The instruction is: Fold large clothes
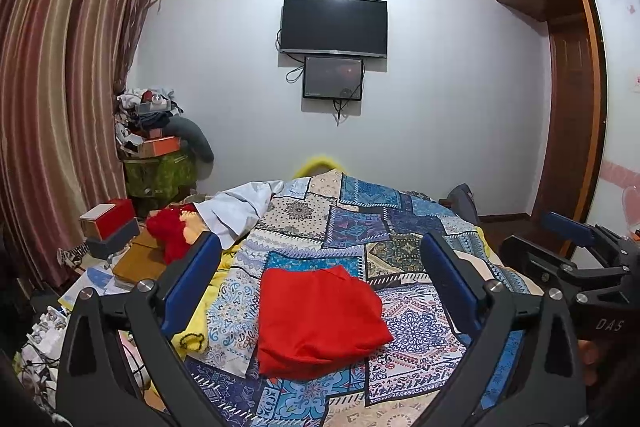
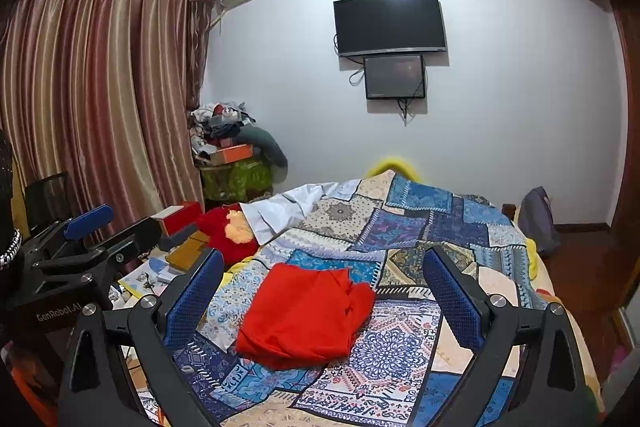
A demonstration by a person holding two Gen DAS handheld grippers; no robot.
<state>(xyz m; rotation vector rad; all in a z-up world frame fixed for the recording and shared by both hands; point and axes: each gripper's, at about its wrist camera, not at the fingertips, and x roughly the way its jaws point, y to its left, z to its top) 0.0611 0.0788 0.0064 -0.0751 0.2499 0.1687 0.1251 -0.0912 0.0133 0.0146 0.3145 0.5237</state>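
Observation:
A red garment (image 1: 318, 319) lies folded into a rough rectangle on the patchwork blue quilt (image 1: 360, 223) of the bed; it also shows in the right wrist view (image 2: 306, 315). My left gripper (image 1: 320, 259) is open and empty, held above and before the garment, apart from it. My right gripper (image 2: 323, 267) is open and empty, likewise held above the garment. The right gripper shows at the right edge of the left wrist view (image 1: 576, 247). The left gripper shows at the left edge of the right wrist view (image 2: 88, 227).
A white cloth (image 1: 240, 211) and a red fluffy item (image 1: 170, 231) lie at the bed's far left. Boxes (image 1: 110, 223) and papers crowd a bedside surface at left. Curtains (image 1: 60, 87) hang left, a wardrobe (image 1: 576, 67) stands right, screens (image 1: 334, 25) hang on the wall.

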